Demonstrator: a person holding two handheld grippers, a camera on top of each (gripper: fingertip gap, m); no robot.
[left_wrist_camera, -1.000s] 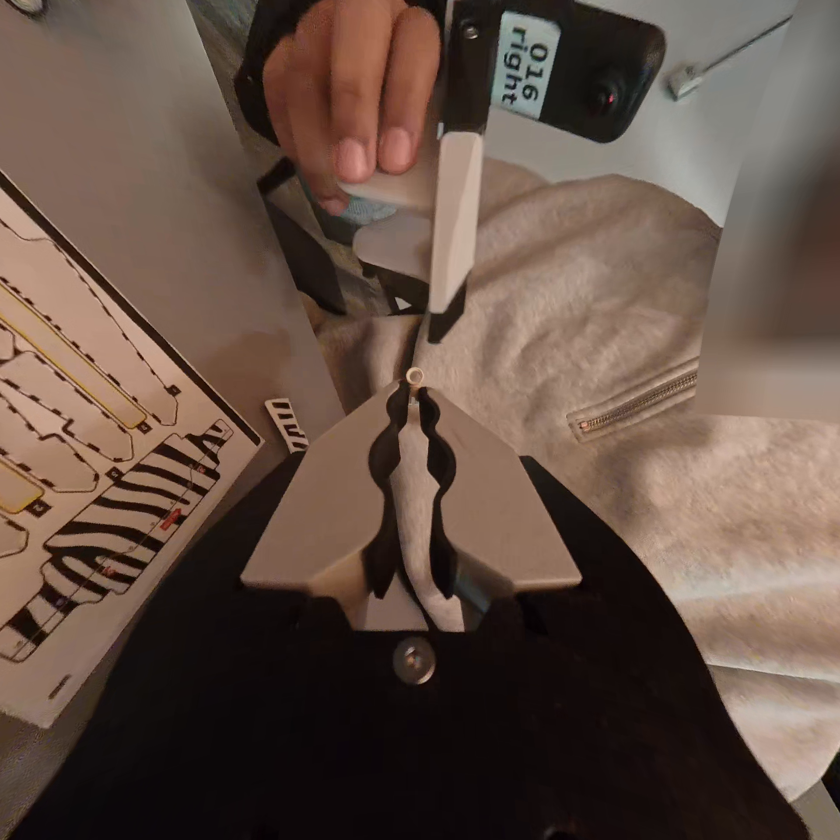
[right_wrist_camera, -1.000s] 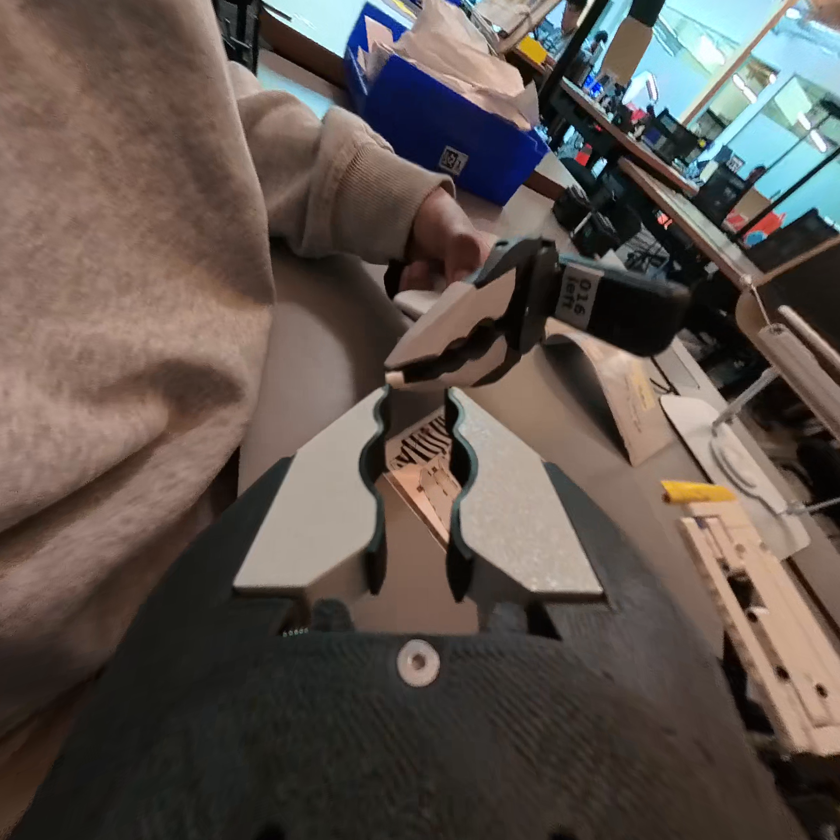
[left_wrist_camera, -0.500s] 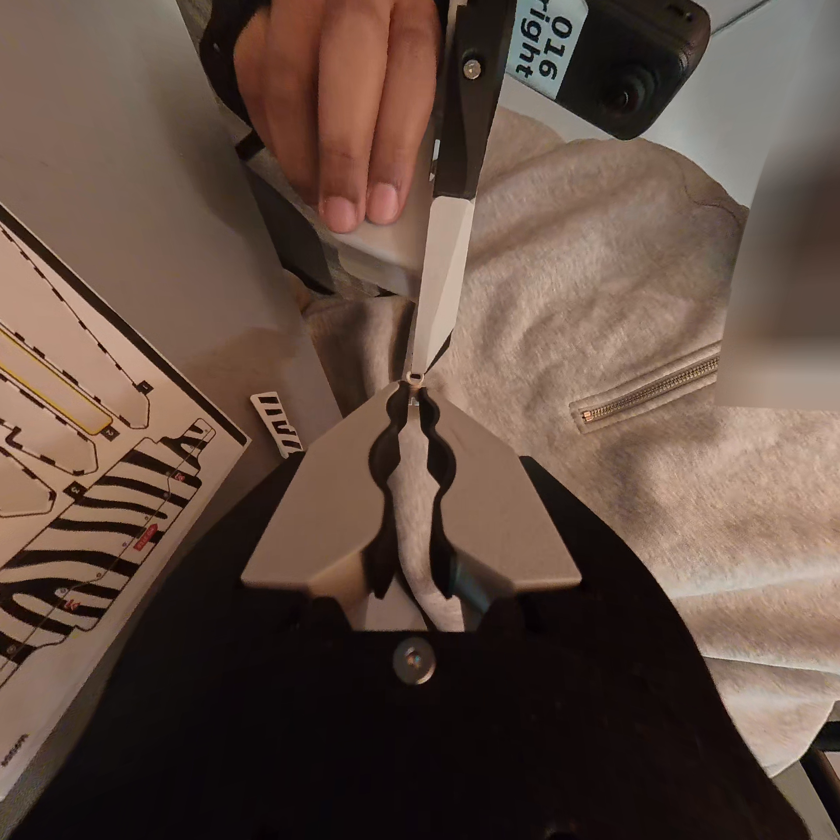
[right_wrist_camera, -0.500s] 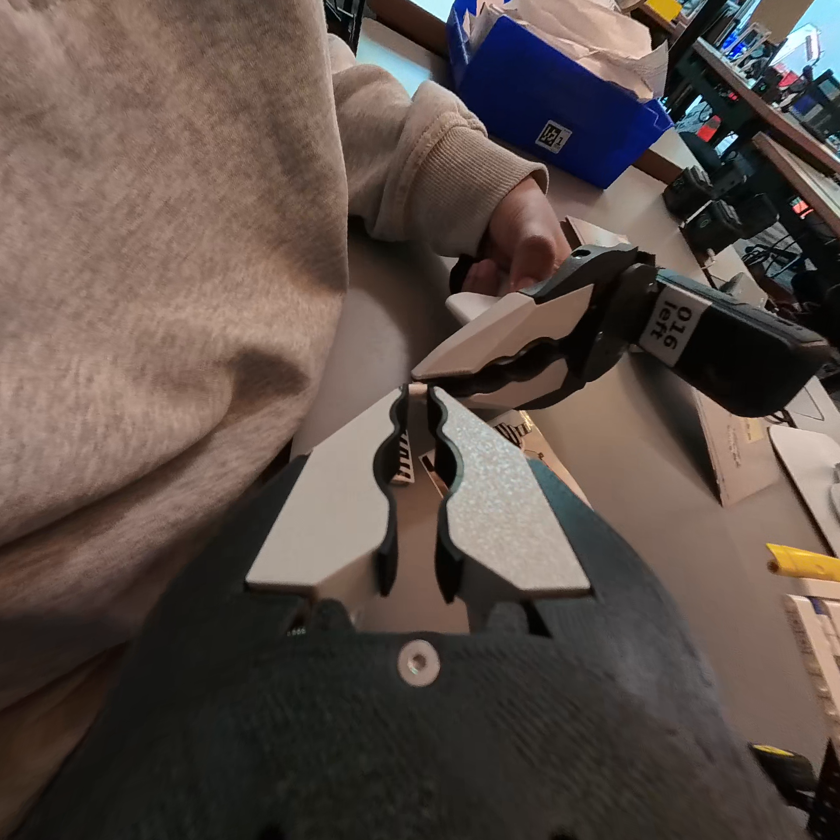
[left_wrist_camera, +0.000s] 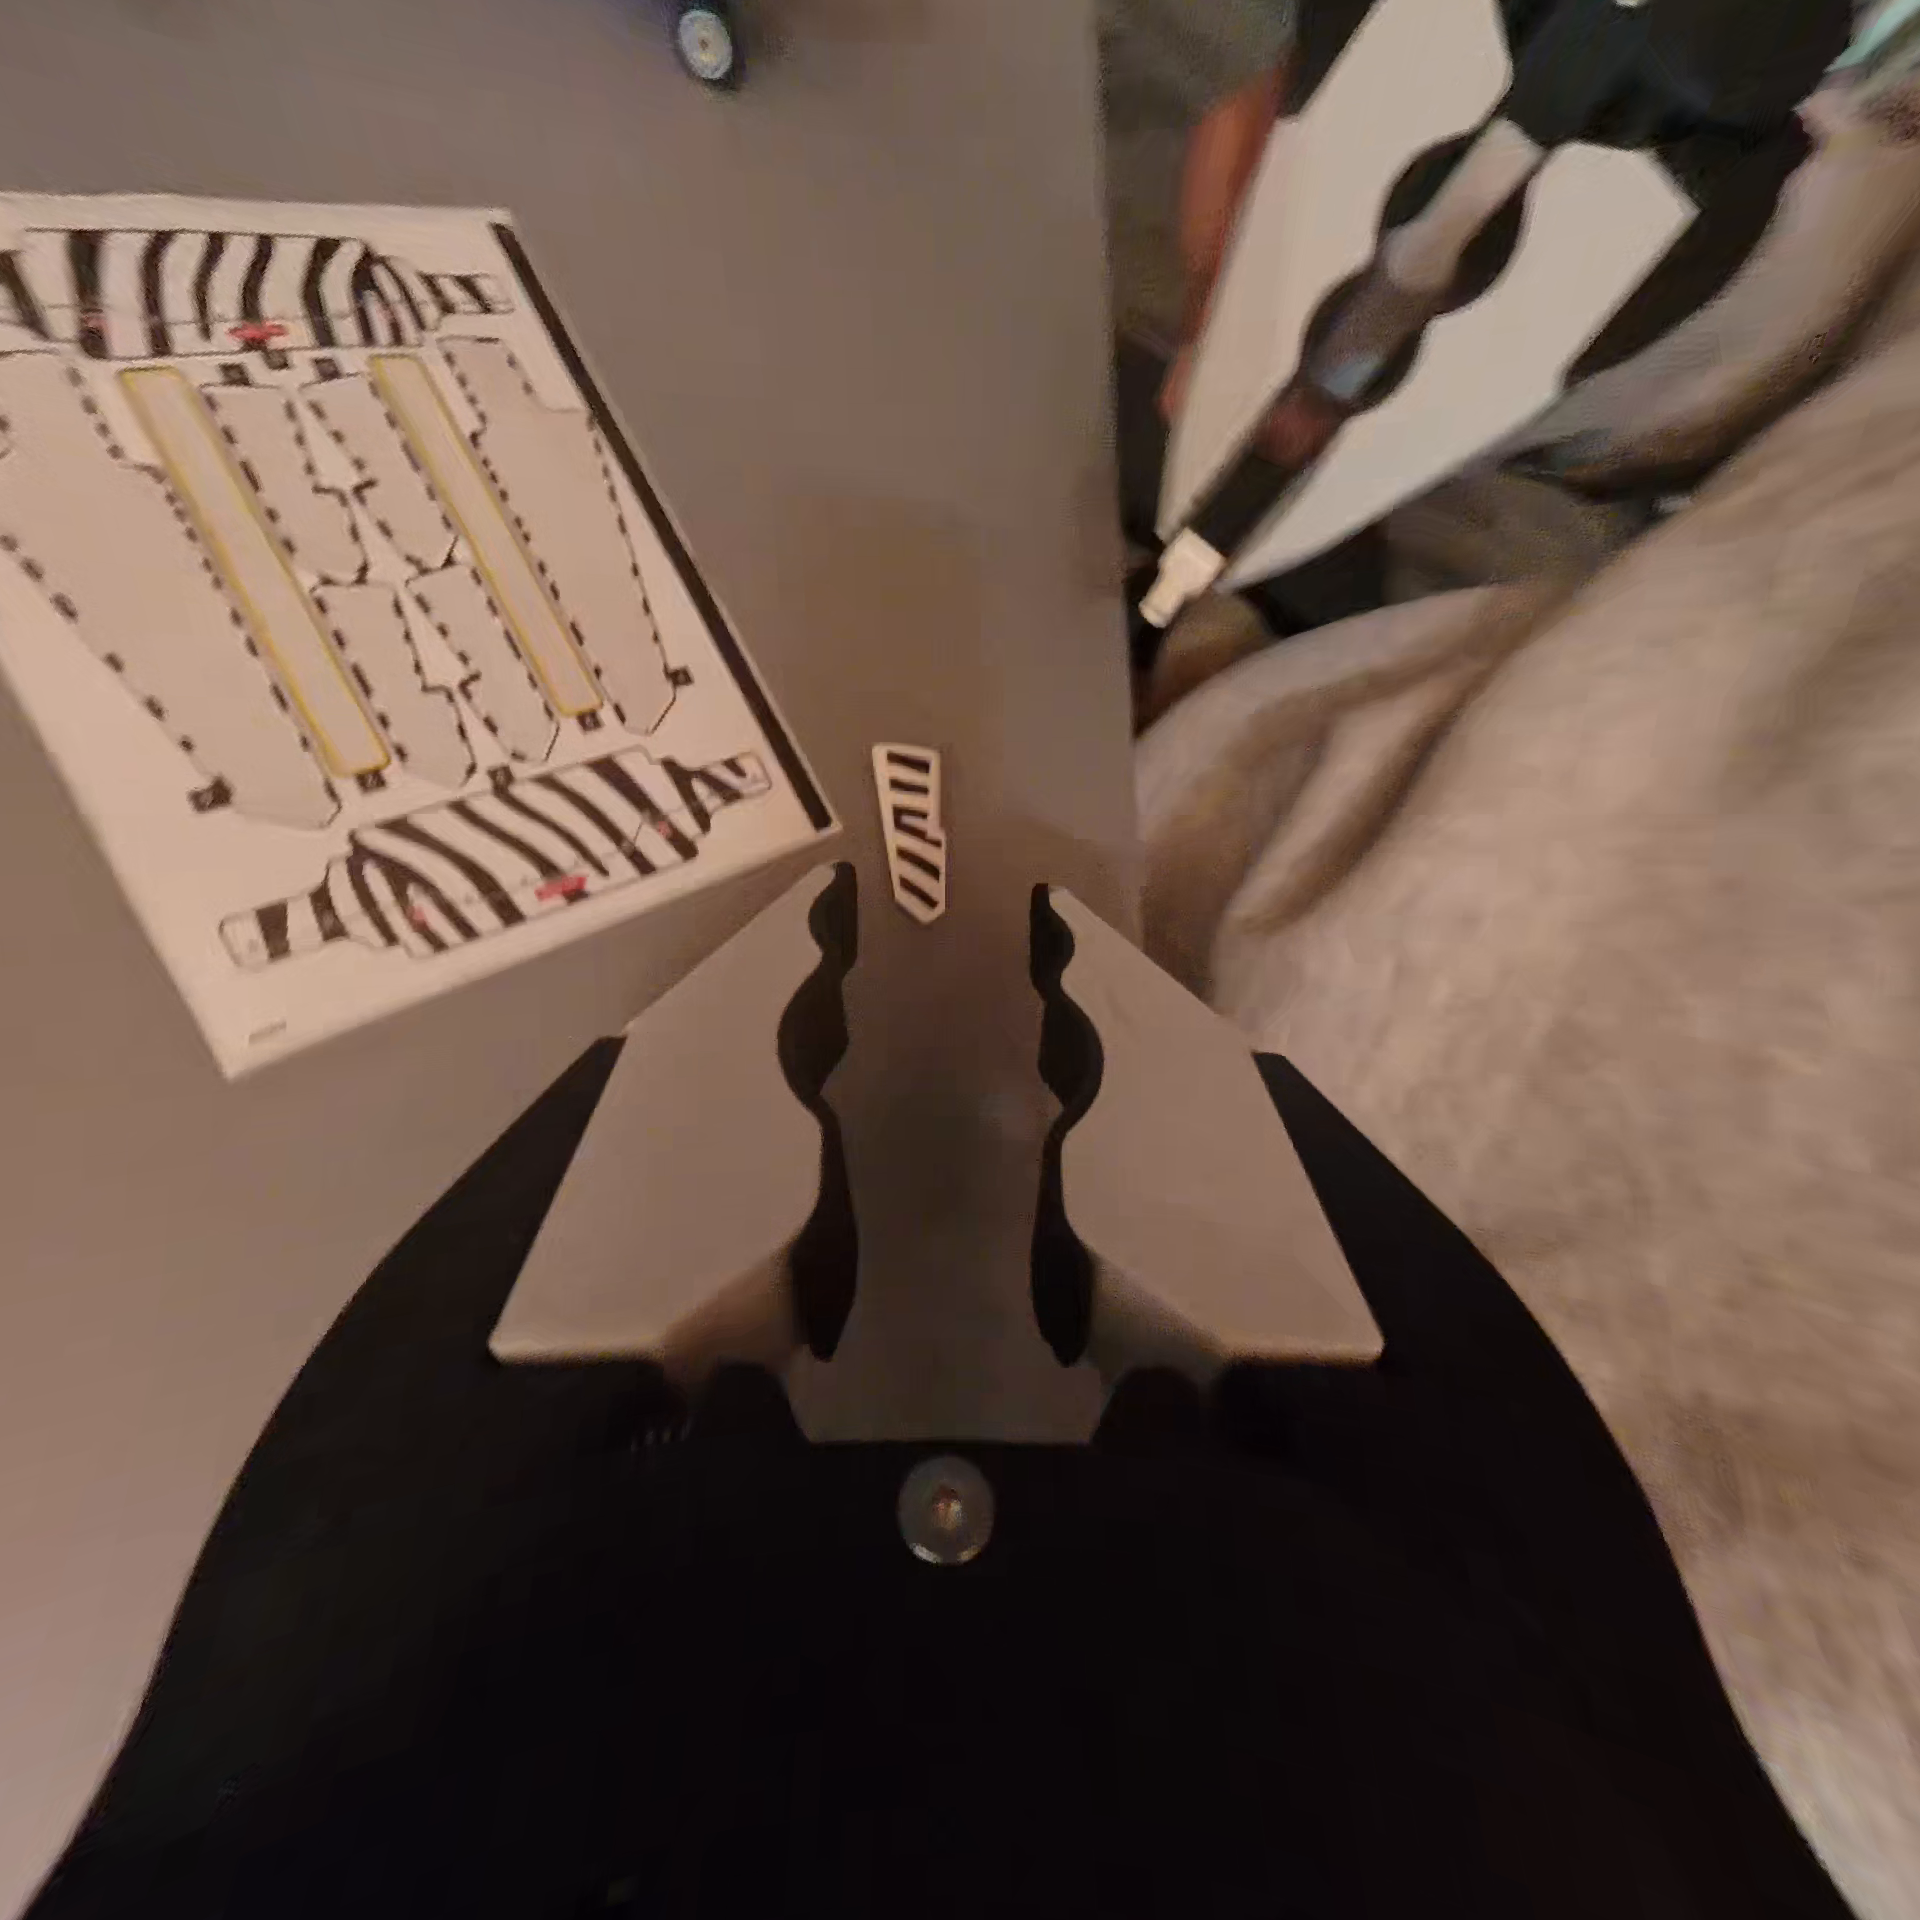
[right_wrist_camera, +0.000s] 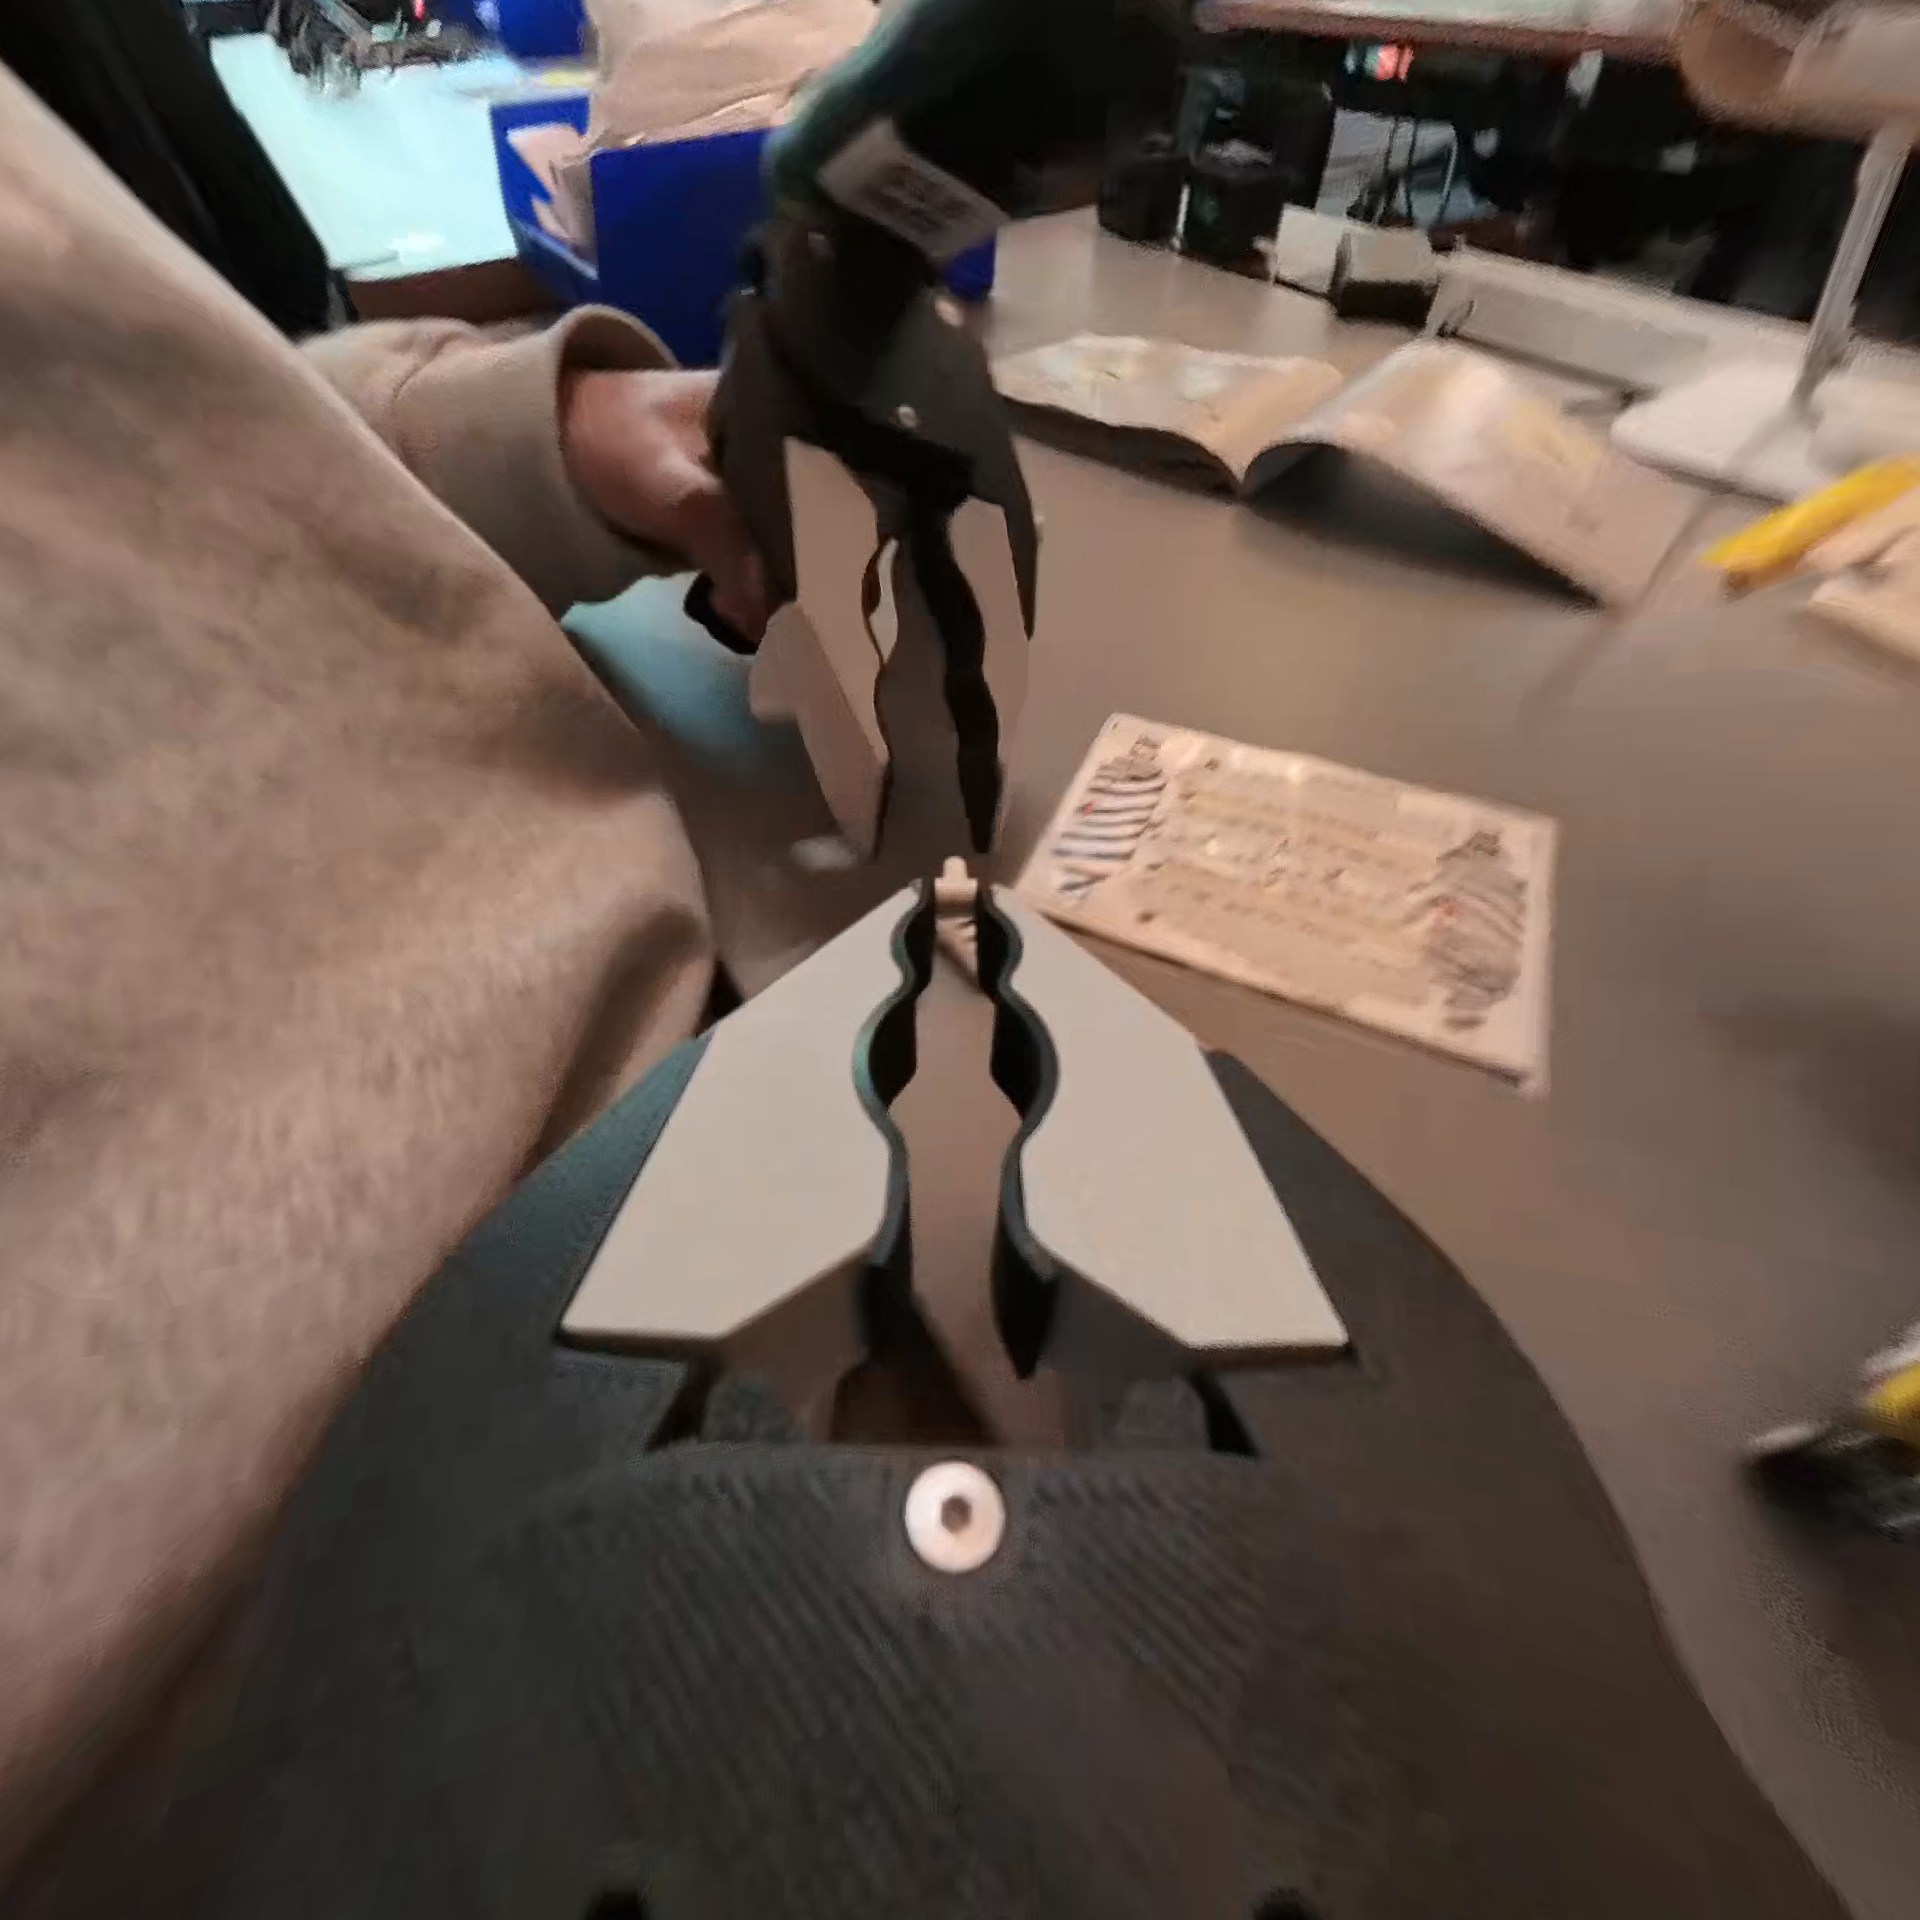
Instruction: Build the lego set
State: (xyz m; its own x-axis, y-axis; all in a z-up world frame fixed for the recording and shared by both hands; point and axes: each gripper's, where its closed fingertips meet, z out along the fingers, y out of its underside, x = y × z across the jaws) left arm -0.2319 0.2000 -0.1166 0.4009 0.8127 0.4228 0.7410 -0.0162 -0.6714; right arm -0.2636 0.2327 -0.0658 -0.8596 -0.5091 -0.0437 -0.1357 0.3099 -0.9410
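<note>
My left gripper (left_wrist_camera: 943, 894) hangs over the grey table (left_wrist_camera: 914, 364) with its fingers apart and nothing between them. Just past the tips lies a small striped sticker (left_wrist_camera: 912, 831), with the sticker sheet (left_wrist_camera: 343, 623) beside it to the left. My right gripper (right_wrist_camera: 951, 894) is pinched on a tiny white piece (left_wrist_camera: 1179, 577) off the table's edge, above my sweatshirt (left_wrist_camera: 1558, 987). An open booklet (right_wrist_camera: 1299, 416) lies farther back; a wheel (left_wrist_camera: 704, 42) rests at the far edge.
</note>
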